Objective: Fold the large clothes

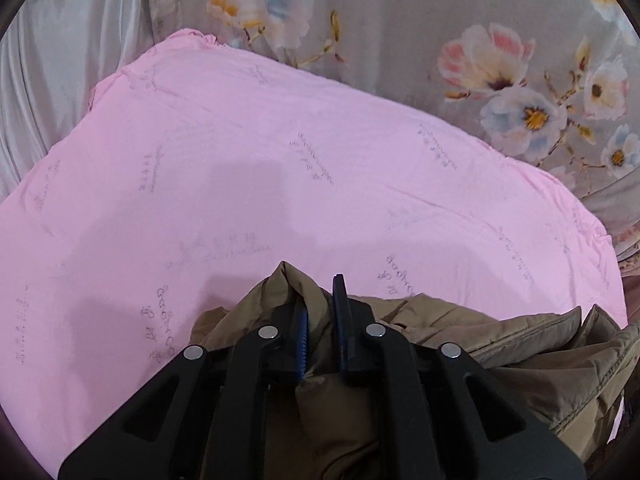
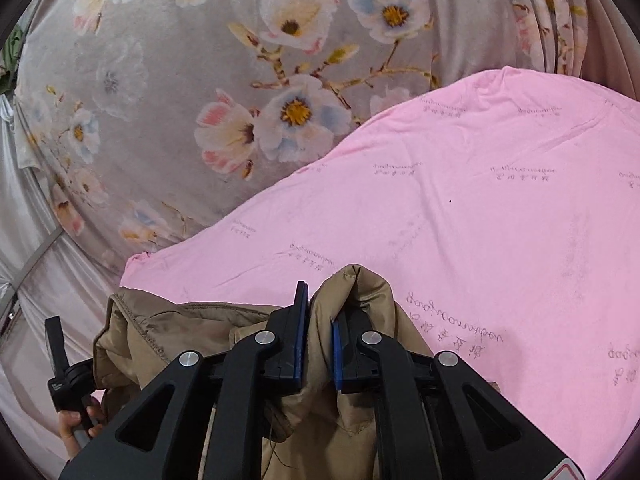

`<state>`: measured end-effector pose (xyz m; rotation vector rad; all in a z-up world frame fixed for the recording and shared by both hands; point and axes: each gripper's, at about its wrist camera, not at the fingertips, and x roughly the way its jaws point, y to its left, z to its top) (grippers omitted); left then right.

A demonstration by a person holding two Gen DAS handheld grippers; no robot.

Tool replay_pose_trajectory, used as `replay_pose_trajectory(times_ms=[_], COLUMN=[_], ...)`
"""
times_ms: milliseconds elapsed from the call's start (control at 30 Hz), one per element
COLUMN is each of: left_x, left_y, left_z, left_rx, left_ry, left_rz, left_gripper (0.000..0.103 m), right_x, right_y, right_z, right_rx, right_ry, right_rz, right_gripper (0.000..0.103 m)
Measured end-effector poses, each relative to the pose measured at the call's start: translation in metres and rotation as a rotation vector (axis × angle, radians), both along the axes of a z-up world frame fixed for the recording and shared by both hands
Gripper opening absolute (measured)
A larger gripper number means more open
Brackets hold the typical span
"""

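Note:
A tan padded jacket [image 1: 520, 360] hangs bunched low over a pink sheet [image 1: 280, 140] printed with faint script. My left gripper [image 1: 320, 300] is shut on a raised fold of the jacket, with the cloth pinched between its blue pads. In the right wrist view the jacket [image 2: 180, 332] stretches away to the left, its stitched hem showing. There my right gripper [image 2: 320, 308] is shut on another upstanding fold. Both grippers point down at the pink sheet [image 2: 500, 220]. The rest of the jacket is hidden under the gripper bodies.
A grey bedcover with large flowers [image 2: 160, 80] lies beyond the pink sheet, also in the left wrist view [image 1: 520, 80]. Pale satin fabric [image 1: 60, 60] drapes at the left. A hand [image 2: 76, 420] grips a black handle at the lower left of the right wrist view.

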<state>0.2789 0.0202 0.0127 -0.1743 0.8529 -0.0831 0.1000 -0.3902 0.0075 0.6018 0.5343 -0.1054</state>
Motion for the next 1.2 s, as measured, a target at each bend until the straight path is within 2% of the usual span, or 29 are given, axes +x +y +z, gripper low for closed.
replay_pose_trajectory(times_ms=[133, 200, 233, 267, 300, 333, 400, 433, 467, 500, 533, 600, 633, 700, 767, 867, 1033, 1200], left_x=[0.003, 0.000, -0.001, -0.004, -0.009, -0.012, -0.023, -0.032, -0.041, -0.051, -0.055, -0.057, -0.057, -0.053, -0.049, -0.034, -0.003, 0.020], left_y=[0.002, 0.006, 0.007, 0.011, 0.016, 0.021, 0.034, 0.042, 0.048, 0.054, 0.055, 0.051, 0.048, 0.031, 0.013, -0.015, -0.037, -0.029], left_z=[-0.018, -0.016, -0.013, -0.009, -0.003, 0.003, 0.017, 0.027, 0.037, 0.048, 0.054, 0.064, 0.065, 0.065, 0.058, 0.039, 0.005, -0.030], left_rx=[-0.006, -0.029, -0.041, -0.059, -0.077, -0.091, -0.111, -0.085, -0.061, -0.040, -0.028, -0.018, -0.024, -0.016, 0.017, 0.069, 0.147, 0.147], left_ry=[0.019, 0.011, 0.007, 0.001, -0.013, -0.027, -0.074, -0.125, -0.180, -0.237, -0.259, -0.254, -0.245, -0.217, -0.204, -0.148, -0.070, -0.005], left_rz=[-0.018, -0.034, -0.042, -0.055, -0.064, -0.072, -0.066, -0.025, 0.008, 0.025, 0.026, 0.005, -0.009, -0.043, -0.064, -0.089, -0.084, -0.056], left_gripper=[0.017, 0.019, 0.021, 0.025, 0.028, 0.035, 0.056, 0.074, 0.082, 0.082, 0.082, 0.082, 0.082, 0.082, 0.082, 0.078, 0.078, 0.078], right_x=[0.003, -0.003, -0.008, -0.017, -0.028, -0.039, -0.063, -0.070, -0.078, -0.082, -0.084, -0.079, -0.072, -0.052, -0.032, -0.001, 0.043, 0.071], right_y=[-0.008, -0.013, -0.015, -0.020, -0.024, -0.030, -0.038, -0.039, -0.037, -0.034, -0.027, -0.012, -0.004, 0.010, 0.022, 0.038, 0.045, 0.022], right_z=[-0.018, -0.017, -0.013, -0.008, -0.001, 0.007, 0.026, 0.034, 0.043, 0.051, 0.058, 0.064, 0.064, 0.056, 0.043, 0.029, 0.004, -0.033], right_rx=[0.064, 0.105, 0.120, 0.144, 0.163, 0.177, 0.174, 0.160, 0.129, 0.092, 0.044, -0.062, -0.106, -0.165, -0.202, -0.278, -0.365, -0.331], right_ry=[0.004, -0.017, -0.034, -0.068, -0.110, -0.156, -0.228, -0.239, -0.244, -0.245, -0.238, -0.195, -0.166, -0.096, -0.036, 0.049, 0.163, 0.280], right_rz=[0.016, 0.018, 0.011, 0.006, -0.003, -0.017, -0.030, -0.034, -0.040, -0.041, -0.041, -0.053, -0.050, -0.047, -0.028, -0.011, 0.007, -0.026], right_gripper=[0.013, 0.022, 0.032, 0.048, 0.058, 0.067, 0.068, 0.068, 0.068, 0.068, 0.068, 0.066, 0.061, 0.049, 0.027, 0.010, 0.006, 0.005])
